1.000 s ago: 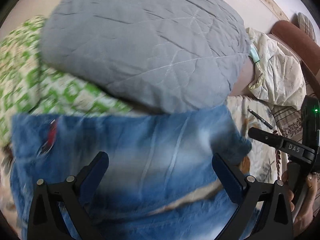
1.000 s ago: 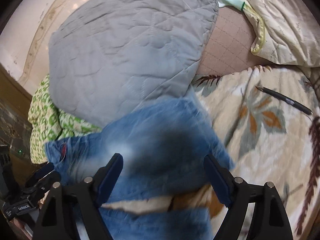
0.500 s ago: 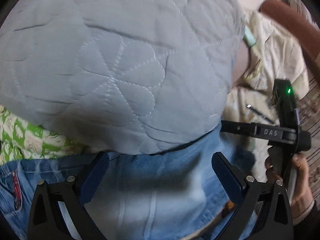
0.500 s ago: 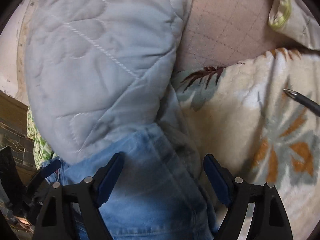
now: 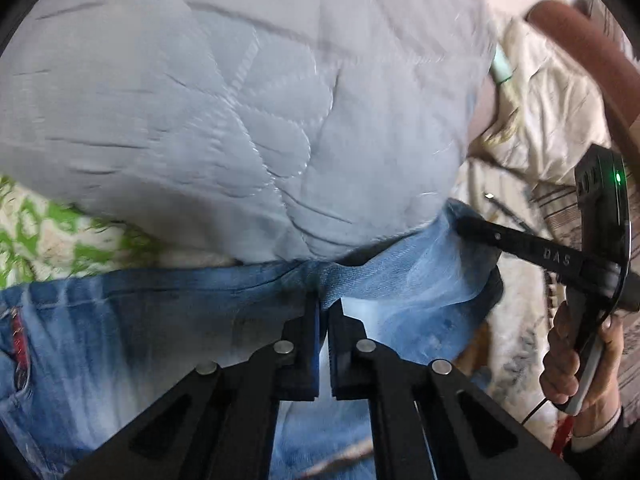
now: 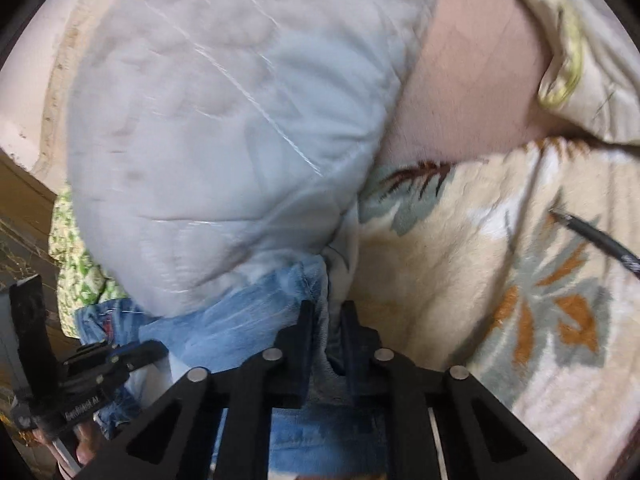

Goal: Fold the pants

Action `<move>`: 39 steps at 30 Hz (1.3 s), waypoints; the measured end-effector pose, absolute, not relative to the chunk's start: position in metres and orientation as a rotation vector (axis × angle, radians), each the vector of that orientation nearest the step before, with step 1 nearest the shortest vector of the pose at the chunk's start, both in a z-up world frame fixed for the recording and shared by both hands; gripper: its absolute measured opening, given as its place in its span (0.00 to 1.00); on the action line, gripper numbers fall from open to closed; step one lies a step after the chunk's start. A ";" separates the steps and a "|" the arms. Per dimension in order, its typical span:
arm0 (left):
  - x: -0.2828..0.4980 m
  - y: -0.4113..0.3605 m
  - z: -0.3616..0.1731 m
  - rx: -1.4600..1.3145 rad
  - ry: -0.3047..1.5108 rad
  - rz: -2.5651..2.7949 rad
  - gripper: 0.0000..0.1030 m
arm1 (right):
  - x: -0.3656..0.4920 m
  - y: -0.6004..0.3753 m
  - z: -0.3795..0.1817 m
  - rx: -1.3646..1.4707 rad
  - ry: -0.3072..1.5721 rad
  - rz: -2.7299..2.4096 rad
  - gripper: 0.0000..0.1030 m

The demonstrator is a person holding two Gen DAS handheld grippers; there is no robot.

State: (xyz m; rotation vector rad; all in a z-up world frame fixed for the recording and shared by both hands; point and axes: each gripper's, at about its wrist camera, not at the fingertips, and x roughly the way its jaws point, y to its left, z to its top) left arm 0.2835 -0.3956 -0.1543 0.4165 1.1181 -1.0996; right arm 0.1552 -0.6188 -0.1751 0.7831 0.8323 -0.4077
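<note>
The blue denim pants lie across the bed, their far edge against a grey quilted pillow. My left gripper is shut on the pants' far edge near its middle. My right gripper is shut on the pants' right corner, beside the pillow. The right gripper also shows in the left wrist view, at the pants' right end. The left gripper shows in the right wrist view, at lower left.
A green-patterned cloth lies left of the pillow. A floral blanket covers the bed to the right, with a black pen on it. A cream quilt is bunched at the back right.
Both grippers have gone from wide open to shut on the far edge of the pants, after moving forward toward the pillow.
</note>
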 end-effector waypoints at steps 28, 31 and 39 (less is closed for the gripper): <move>0.168 -0.202 -0.175 0.324 1.122 -1.128 0.19 | 0.005 -0.411 -0.151 0.704 0.847 -0.425 0.11; 0.180 -0.182 -0.164 0.234 1.151 -1.161 0.57 | 0.000 -0.405 -0.156 0.731 0.880 -0.397 0.23; 0.219 -0.189 -0.159 0.145 1.240 -1.046 0.74 | -0.035 -0.412 -0.125 0.846 0.695 -0.499 0.96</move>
